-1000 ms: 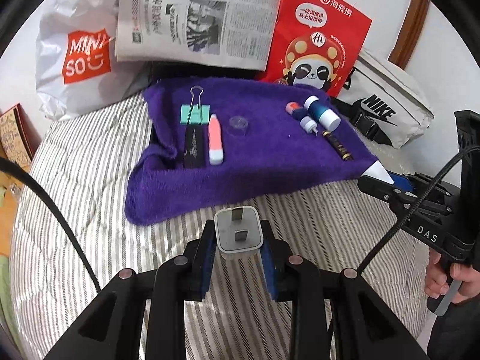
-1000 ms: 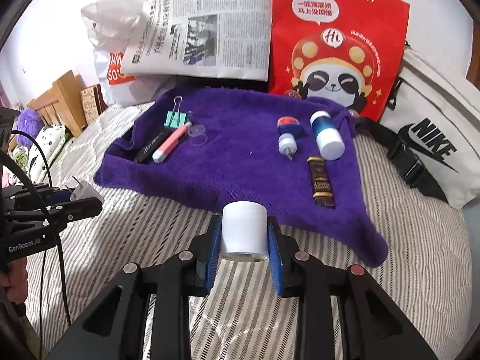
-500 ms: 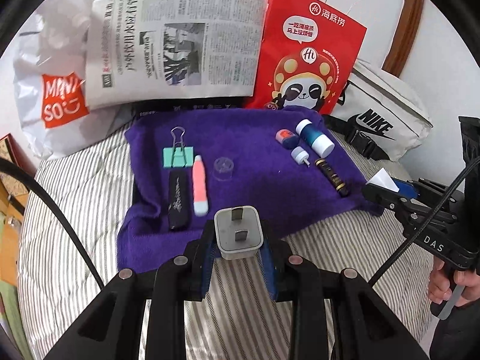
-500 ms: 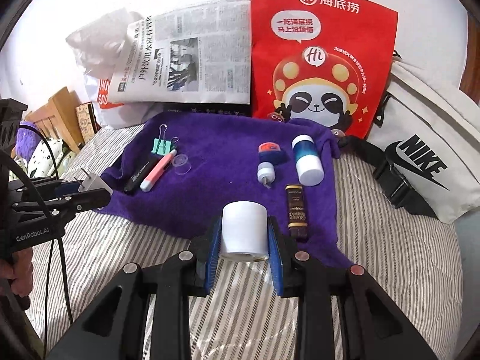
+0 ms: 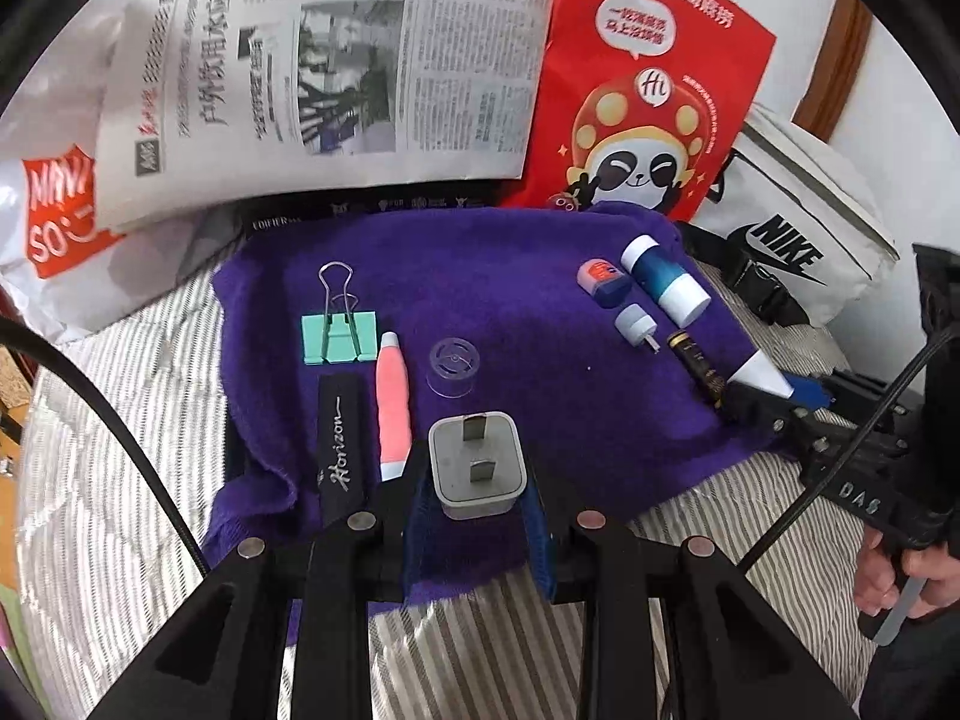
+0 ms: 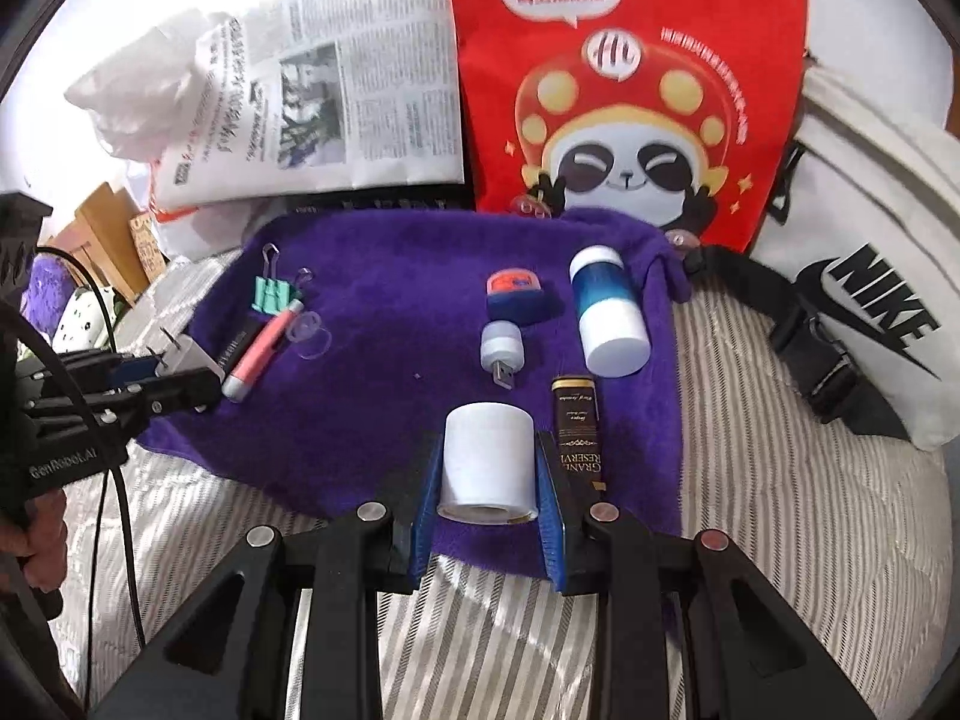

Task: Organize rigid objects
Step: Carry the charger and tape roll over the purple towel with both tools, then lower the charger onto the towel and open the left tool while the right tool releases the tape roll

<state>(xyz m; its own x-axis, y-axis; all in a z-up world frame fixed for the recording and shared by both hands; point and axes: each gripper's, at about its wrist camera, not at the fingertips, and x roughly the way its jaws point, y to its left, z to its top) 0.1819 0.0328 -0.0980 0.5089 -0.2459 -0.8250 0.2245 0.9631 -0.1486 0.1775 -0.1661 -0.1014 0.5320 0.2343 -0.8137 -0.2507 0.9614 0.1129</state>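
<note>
Both grippers have advanced over the near edge of the purple towel [image 5: 540, 324] since a second ago, when they hung above the striped bedcover [image 5: 120, 450]. The left gripper [image 5: 477, 507] pinches a grey-white wall charger [image 5: 478, 461] between its blue pads, its two flat metal prongs facing up and away; it hangs over the towel's near left part, just right of a pink pen-shaped item [image 5: 392, 405] and near a clear round cap [image 5: 454, 366]. The right gripper [image 6: 487, 501] clamps a white roll of tape [image 6: 487, 462], a smooth cylinder with its hollow core turned toward the camera, above the towel's near right edge, just left of a dark gold-lettered stick [image 6: 577, 427].

On the towel's left side lie a mint-green binder clip [image 5: 339, 333] with silver handles and a black strip [image 5: 339, 435] lettered "Horizon". On the right lie an orange-and-blue tape measure [image 6: 517, 294], a small white USB plug-in piece [image 6: 503, 351] and a blue bottle with white ends [image 6: 607, 309] on its side.

Behind the towel stand a newspaper [image 5: 360, 72], a red panda-print paper bag [image 5: 648, 90], a white Nike bag [image 6: 870, 276] and a white Miniso bag [image 5: 54, 204].
</note>
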